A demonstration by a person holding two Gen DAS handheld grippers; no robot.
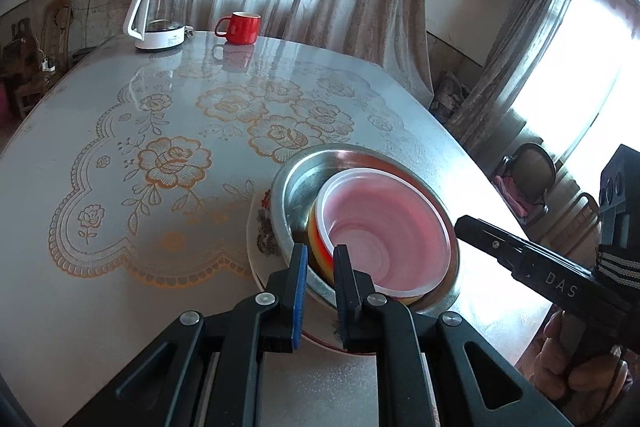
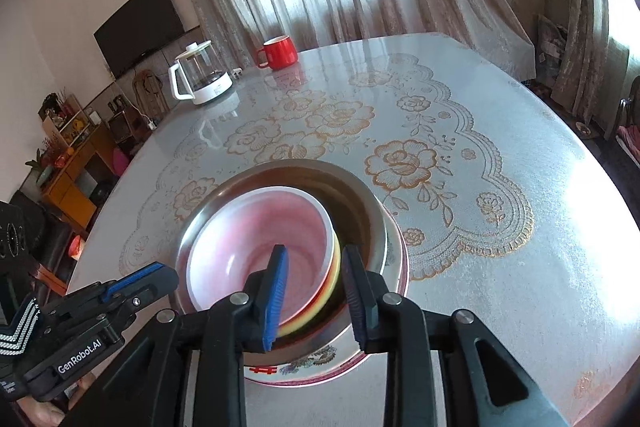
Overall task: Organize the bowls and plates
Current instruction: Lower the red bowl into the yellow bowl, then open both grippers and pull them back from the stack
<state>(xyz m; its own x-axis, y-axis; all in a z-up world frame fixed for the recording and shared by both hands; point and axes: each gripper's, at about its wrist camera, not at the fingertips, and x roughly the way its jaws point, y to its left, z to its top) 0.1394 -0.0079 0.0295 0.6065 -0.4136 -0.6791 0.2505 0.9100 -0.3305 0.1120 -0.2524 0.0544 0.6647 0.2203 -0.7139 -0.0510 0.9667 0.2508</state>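
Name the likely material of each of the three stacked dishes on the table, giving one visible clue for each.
Top bowl: probably thin plastic, with a translucent pink-white wall and a rolled white rim.
Middle bowl: metal, likely stainless steel, with a grey mirror-like sheen and reflections.
Bottom plate: seemingly glazed ceramic, glossy white with printed flowers and a red edge.

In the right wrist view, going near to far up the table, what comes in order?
Floral plate → steel bowl stacked on it with the pink bowl inside → red mug at the far edge. The kettle sits at about the mug's depth, further left.
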